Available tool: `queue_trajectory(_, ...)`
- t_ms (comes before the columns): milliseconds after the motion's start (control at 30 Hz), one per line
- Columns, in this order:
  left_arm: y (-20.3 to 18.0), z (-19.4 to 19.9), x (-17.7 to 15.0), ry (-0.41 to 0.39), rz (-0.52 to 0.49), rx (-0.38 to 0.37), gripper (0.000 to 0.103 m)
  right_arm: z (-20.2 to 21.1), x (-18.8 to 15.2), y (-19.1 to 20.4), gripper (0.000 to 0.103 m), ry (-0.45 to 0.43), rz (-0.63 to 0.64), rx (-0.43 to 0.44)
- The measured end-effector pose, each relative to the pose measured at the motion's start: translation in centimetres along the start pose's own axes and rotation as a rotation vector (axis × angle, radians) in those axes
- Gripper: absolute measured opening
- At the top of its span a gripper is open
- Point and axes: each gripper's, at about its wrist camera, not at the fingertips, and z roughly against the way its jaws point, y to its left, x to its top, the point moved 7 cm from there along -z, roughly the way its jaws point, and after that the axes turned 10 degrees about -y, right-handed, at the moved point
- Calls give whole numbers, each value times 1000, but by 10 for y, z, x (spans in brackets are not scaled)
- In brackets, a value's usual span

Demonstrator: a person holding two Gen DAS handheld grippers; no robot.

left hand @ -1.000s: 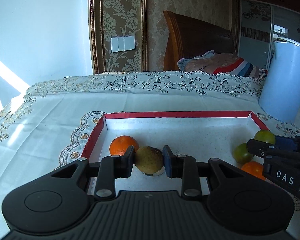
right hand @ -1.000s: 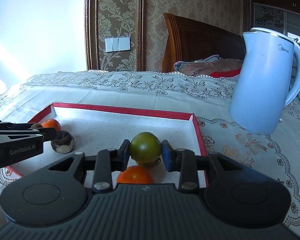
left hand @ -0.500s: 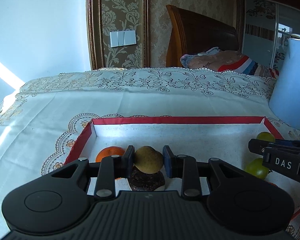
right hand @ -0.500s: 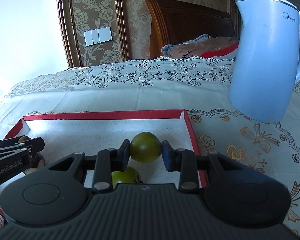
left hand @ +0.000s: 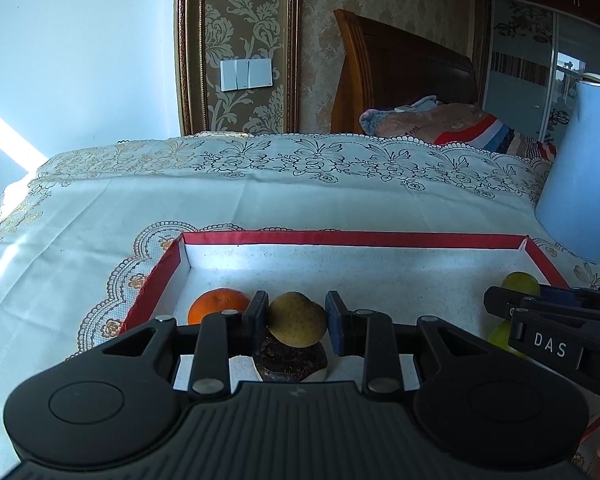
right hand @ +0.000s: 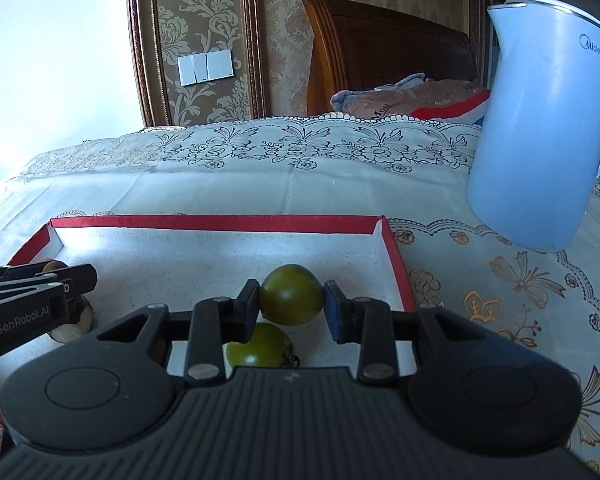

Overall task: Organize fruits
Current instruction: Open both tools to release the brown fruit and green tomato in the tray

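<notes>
A red-rimmed white tray lies on the tablecloth. My left gripper is shut on a brownish-yellow fruit above the tray's left part. Under it sits a dark brown fruit half, with an orange to its left. My right gripper is shut on a dark green round fruit over the tray's right part. A lighter green fruit lies just below it. In the left wrist view the right gripper shows at the right, by two green fruits.
A pale blue kettle stands on the cloth just beyond the tray's right corner. A patterned tablecloth covers the table. A wooden headboard with folded blankets is behind. The left gripper reaches into the right wrist view.
Both grippers drew back toward the near side of the tray with their fruits. The brown fruit half now lies under the left gripper, and a green fruit replaces the orange under the right one.
</notes>
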Motion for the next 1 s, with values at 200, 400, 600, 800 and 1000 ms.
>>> queue_trajectory(200, 0, 0, -1, 2, 7, -3, 31, 1, 0, -1, 33, -1, -5, -3)
queue_trajectory(400, -5, 5, 0, -20, 2, -30, 65, 4, 2, -1, 46, -21, 5, -11)
queue_trajectory(600, -7, 6, 0, -25, -13, -27, 65, 4, 1, -1, 52, -19, 5, -14)
queue_trajectory(800, -5, 8, -1, -30, -13, -24, 65, 6, 1, 0, 57, -26, 8, -18)
queue_trajectory(1000, -2, 10, -1, -29, 6, -31, 65, 9, 2, 1, 62, -35, 11, -20)
